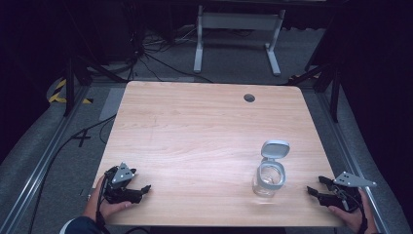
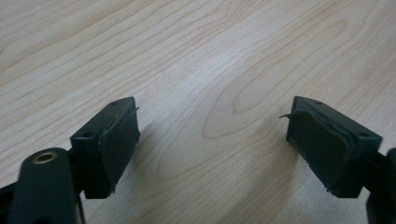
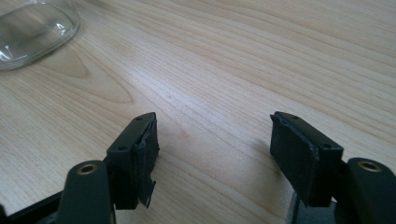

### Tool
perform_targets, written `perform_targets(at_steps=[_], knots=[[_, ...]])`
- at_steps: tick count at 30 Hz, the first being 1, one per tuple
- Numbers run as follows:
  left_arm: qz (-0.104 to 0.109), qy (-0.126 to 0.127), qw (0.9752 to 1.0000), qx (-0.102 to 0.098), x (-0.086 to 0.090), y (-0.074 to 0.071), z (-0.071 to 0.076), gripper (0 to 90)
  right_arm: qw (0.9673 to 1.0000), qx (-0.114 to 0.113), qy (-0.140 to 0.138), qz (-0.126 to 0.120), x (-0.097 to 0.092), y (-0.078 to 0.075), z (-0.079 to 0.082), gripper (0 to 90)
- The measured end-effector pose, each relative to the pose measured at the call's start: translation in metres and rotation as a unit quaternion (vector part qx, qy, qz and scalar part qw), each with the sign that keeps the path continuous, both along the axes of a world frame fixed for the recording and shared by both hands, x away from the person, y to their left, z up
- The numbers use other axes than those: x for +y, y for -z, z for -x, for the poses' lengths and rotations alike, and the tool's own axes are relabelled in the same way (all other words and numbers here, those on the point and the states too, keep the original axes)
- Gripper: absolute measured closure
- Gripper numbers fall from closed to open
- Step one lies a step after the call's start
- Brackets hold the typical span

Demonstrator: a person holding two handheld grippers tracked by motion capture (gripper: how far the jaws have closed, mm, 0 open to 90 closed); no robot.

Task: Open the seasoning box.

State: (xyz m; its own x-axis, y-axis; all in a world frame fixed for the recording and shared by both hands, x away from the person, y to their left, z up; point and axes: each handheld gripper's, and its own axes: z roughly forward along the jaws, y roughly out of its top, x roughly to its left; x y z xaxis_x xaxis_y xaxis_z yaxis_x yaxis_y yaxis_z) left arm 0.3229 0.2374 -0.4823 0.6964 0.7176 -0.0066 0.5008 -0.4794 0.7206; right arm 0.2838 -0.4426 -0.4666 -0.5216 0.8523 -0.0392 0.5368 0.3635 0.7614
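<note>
Clear glass jar [image 1: 269, 178] upright on the wooden table [image 1: 195, 131], hinged grey lid [image 1: 275, 148] flipped open behind its mouth.

Stands off to the left of the right gripper [image 1: 319, 187], near its spread jaws but apart from them; seen as a glass edge [image 3: 32, 30] at upper left beyond those jaws. Well apart from the left gripper [image 1: 141, 190], jaws likewise released over bare wood, nothing between the pads [image 2: 119, 144]. Both grippers low at the table's near edge, each in a hand [image 1: 104, 207].
</note>
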Motion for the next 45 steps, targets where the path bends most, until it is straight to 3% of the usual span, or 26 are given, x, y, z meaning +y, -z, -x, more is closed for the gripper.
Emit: perform_targets(at_steps=[18, 27, 35, 45], knots=[[0.003, -0.004, 1.0000, 0.005, 0.0001, 0.0002, -0.0014, 16.3, 1.0000, 0.005, 0.007, -0.001, -0.0016, 0.0001, 0.0003, 30.8], [-0.007, -0.005, 1.0000, 0.000, 0.0007, -0.0010, -0.0036, 16.3, 1.0000, 0.004, 0.009, -0.002, -0.0017, 0.0004, 0.0000, 30.7], [0.004, -0.013, 0.9999, 0.004, -0.0003, 0.0002, -0.0033, 16.7, 0.9999, 0.004, 0.010, -0.003, -0.0016, 0.0003, 0.0000, 30.7], [0.002, -0.013, 0.9999, 0.001, 0.0000, 0.0001, -0.0042, 16.8, 0.9999, 0.004, 0.010, -0.003, -0.0017, 0.0003, -0.0001, 30.8]])
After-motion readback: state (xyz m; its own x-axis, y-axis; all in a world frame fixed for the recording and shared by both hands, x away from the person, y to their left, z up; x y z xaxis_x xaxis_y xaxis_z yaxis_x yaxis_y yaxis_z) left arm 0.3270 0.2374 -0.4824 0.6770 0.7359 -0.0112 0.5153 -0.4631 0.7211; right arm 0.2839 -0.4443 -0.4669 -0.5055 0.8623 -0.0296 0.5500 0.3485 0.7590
